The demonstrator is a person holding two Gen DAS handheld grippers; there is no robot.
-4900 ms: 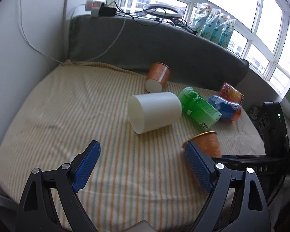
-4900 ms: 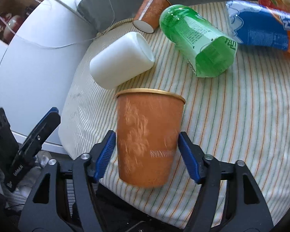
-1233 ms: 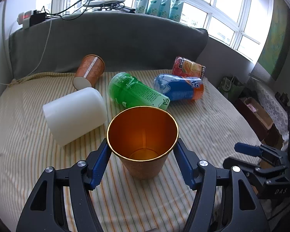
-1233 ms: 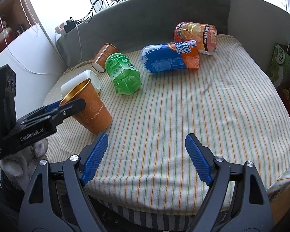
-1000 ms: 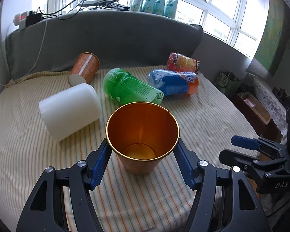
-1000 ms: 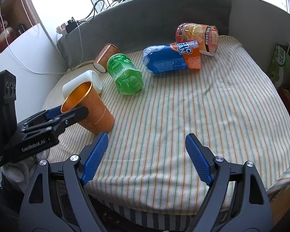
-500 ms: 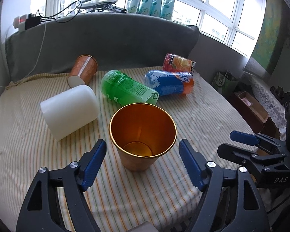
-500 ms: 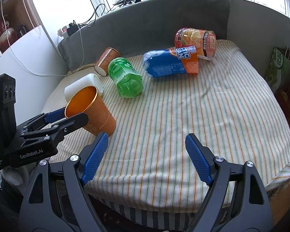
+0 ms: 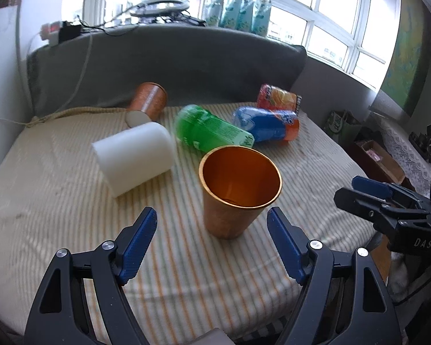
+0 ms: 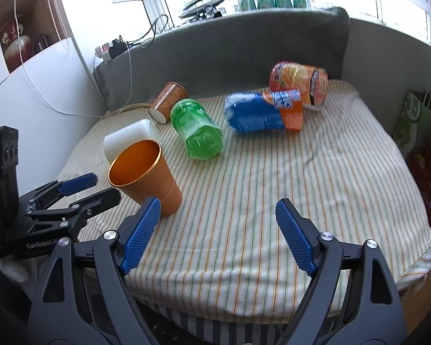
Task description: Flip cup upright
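Note:
An orange cup with a gold rim (image 9: 235, 189) stands upright, mouth up, on the striped cushion; it also shows in the right wrist view (image 10: 146, 178). My left gripper (image 9: 212, 230) is open and empty, its blue pads just short of the cup, apart from it. My right gripper (image 10: 218, 230) is open and empty over the cushion's front, to the right of the cup. It appears in the left wrist view (image 9: 370, 192) at the right edge.
A white cup (image 9: 135, 155), a second orange cup (image 9: 146, 103), a green cup (image 9: 209, 132), a blue cup (image 9: 264, 123) and an orange printed cup (image 9: 278, 97) lie on their sides behind. A grey backrest (image 9: 186, 57) bounds the rear. Cables hang at the left.
My left gripper opened, let go of the upright orange cup and drew back a little. The cup stays standing. My right gripper stayed open and rose slightly.

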